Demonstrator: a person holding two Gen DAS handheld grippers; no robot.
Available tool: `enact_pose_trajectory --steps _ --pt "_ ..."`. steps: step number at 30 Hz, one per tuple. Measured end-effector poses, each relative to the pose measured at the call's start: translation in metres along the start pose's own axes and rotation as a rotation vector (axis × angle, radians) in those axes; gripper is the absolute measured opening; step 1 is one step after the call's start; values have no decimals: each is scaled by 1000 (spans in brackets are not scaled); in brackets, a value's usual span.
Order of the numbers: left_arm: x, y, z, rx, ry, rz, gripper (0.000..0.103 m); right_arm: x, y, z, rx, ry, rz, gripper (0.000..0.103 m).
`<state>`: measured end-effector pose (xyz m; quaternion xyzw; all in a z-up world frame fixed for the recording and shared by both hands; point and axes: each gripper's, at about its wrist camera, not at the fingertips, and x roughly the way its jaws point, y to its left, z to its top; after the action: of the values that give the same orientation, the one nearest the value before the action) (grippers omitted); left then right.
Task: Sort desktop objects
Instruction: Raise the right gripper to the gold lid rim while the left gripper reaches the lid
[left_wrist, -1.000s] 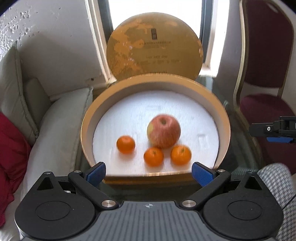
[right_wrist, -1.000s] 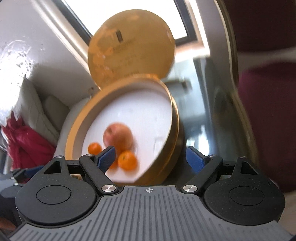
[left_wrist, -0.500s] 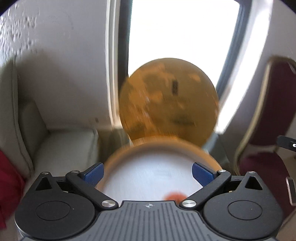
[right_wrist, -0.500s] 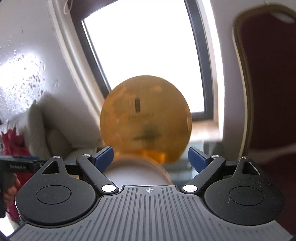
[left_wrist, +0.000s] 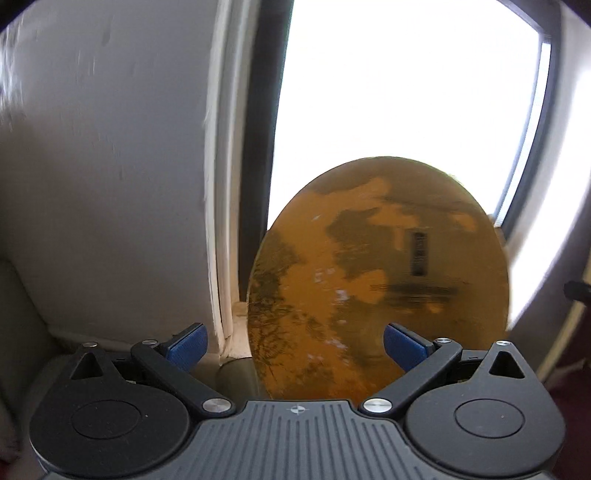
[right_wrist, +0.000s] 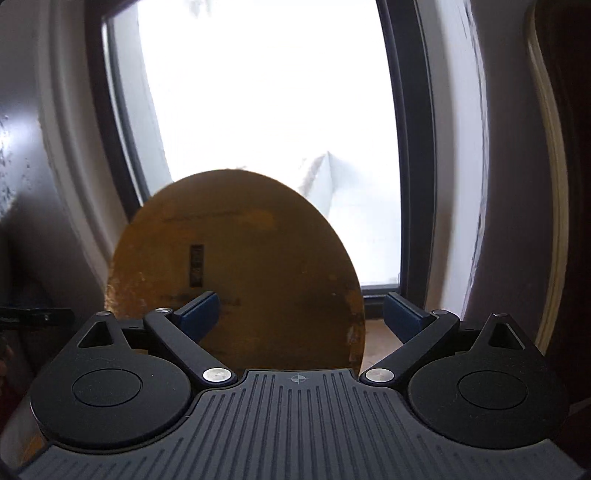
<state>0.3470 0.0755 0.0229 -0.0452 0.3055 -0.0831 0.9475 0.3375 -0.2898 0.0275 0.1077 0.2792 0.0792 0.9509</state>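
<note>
A round golden lid (left_wrist: 380, 280) with worn patches and a dark label stands upright against the bright window, ahead of my left gripper (left_wrist: 295, 345). That gripper is open, its blue pads wide apart with nothing between them. In the right wrist view the same golden lid (right_wrist: 240, 280) stands ahead and slightly left of my right gripper (right_wrist: 301, 314), which is also open and holds nothing. The round box with the apple and oranges is out of both views.
A bright window (left_wrist: 406, 85) with a dark frame fills the background. A white wall (left_wrist: 110, 166) and a pale cushion (left_wrist: 18, 325) lie to the left. A chair edge (right_wrist: 550, 147) runs down the right. The other gripper's tip (right_wrist: 33, 317) shows at far left.
Both cameras have tilted upward: the round box with the fruit has dropped out of view, leaving the lid and window. Both grippers have stayed open.
</note>
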Motion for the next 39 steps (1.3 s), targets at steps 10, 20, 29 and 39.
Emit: enact_pose_trajectory --steps 10,20,29,39 --pt "78 44 -16 -194 -32 -120 101 72 -38 -31 124 -22 33 99" --pt "108 37 -23 -242 -47 -221 101 103 -42 -42 168 -14 105 103" --pt "123 14 -22 -191 -16 -162 102 111 -45 -50 221 -21 158 103" --pt "92 -12 -7 -112 -137 -158 101 63 -29 -32 99 -162 102 99"
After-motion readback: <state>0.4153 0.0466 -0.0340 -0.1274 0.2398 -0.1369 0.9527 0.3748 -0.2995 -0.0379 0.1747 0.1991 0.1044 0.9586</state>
